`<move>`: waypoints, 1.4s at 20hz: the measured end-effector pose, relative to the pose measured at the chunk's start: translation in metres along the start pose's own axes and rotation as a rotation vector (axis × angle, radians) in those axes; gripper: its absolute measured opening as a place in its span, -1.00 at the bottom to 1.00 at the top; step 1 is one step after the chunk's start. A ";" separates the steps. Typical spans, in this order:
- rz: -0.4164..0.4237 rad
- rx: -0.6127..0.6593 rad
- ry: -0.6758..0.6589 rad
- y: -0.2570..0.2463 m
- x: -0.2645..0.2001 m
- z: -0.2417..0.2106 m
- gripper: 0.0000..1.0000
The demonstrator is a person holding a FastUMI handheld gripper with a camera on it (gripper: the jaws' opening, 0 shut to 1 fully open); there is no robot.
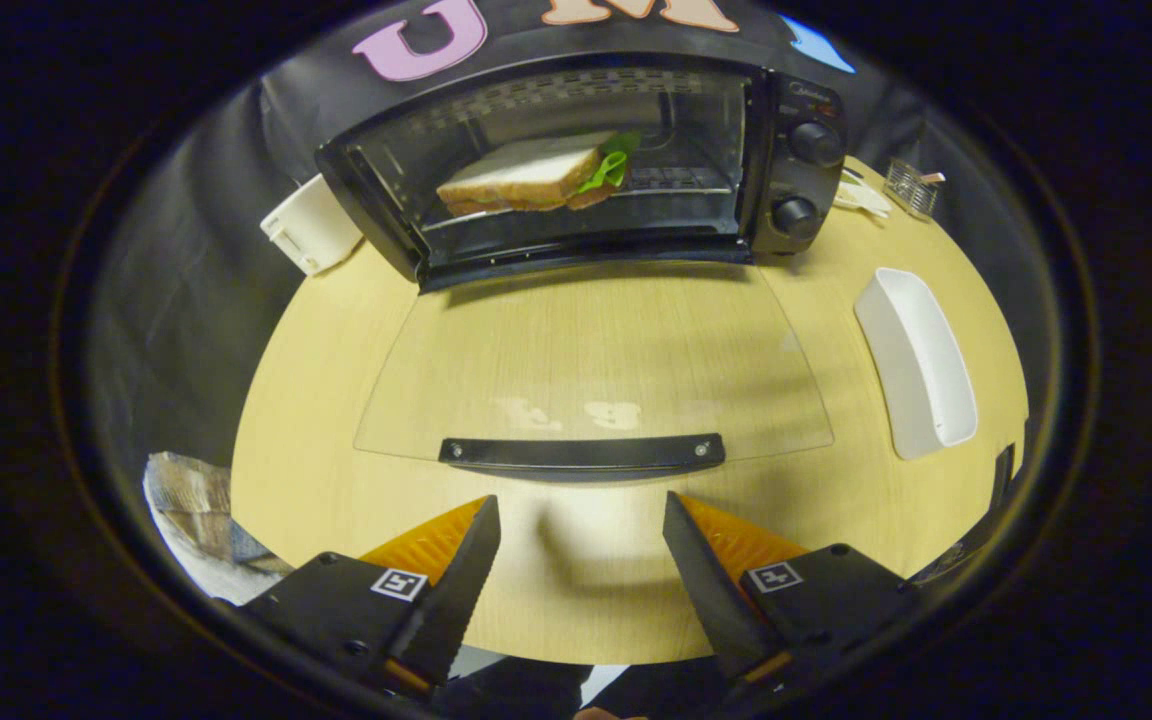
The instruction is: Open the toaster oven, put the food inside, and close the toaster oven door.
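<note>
A black toaster oven [796,150] stands at the far side of the round wooden table [316,420]. Its glass door [596,360] lies folded down flat toward me, with the black handle [581,452] at its near edge. Inside, on the wire rack, rests a sandwich [531,175] of white bread with green lettuce sticking out of its right end. My gripper [581,520] is open, with nothing between the fingers. The fingertips hover just short of the door handle, apart from it.
A long white dish [916,360] lies on the table to the right of the door. A white box [311,225] sits left of the oven. Small items, one a wire holder [911,185], lie behind the oven's right side. A crumpled bag [196,510] shows off the table's left edge.
</note>
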State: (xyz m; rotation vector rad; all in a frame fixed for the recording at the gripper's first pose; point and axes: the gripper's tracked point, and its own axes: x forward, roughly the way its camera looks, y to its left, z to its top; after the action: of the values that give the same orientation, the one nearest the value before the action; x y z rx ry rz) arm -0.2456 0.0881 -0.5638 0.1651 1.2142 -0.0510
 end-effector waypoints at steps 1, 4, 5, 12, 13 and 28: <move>-0.007 -0.012 0.014 0.000 0.004 -0.002 0.99; -0.024 -0.041 0.021 -0.004 0.014 -0.003 0.98; -0.027 -0.045 0.012 -0.004 0.016 0.001 0.97; -0.025 -0.040 -0.033 -0.005 0.004 0.016 0.98; -0.019 -0.040 -0.045 -0.003 -0.001 0.020 0.98; 0.060 0.079 -0.268 0.009 -0.041 0.128 0.97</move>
State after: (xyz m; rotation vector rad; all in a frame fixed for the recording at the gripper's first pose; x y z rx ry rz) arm -0.1395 0.0750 -0.4814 0.2560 0.9401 -0.0665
